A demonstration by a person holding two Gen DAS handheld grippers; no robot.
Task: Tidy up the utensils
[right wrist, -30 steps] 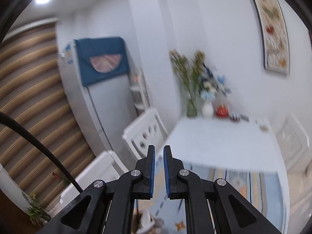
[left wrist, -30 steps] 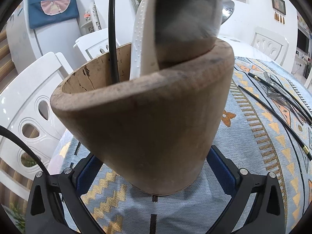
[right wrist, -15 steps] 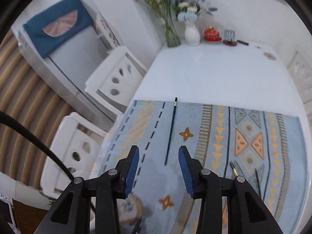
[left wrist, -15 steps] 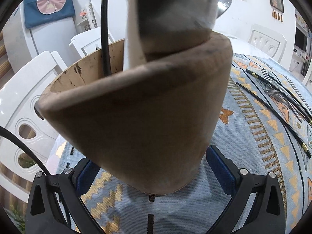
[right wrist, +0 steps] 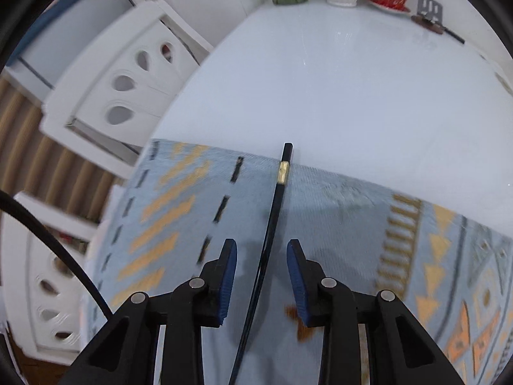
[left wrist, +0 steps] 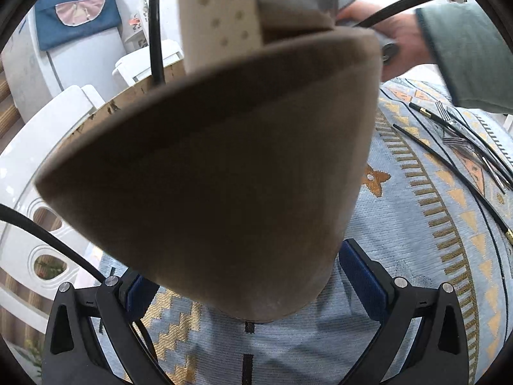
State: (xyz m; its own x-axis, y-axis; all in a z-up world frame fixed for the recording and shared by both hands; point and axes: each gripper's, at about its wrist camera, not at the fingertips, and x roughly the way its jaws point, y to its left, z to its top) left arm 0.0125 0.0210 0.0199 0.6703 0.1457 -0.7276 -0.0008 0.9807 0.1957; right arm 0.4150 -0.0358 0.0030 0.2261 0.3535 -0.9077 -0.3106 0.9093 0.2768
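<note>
The right gripper (right wrist: 261, 269) is held part-open, its jaws having just been closing, astride a thin black chopstick with a gold band (right wrist: 276, 211) that lies untouched on the pale blue patterned woven cloth (right wrist: 346, 211). The left gripper (left wrist: 247, 276) is clamped on a tilted brown wooden utensil holder (left wrist: 224, 160). A white table (right wrist: 336, 80) and white chairs (right wrist: 128, 77) are seen beyond.
</note>
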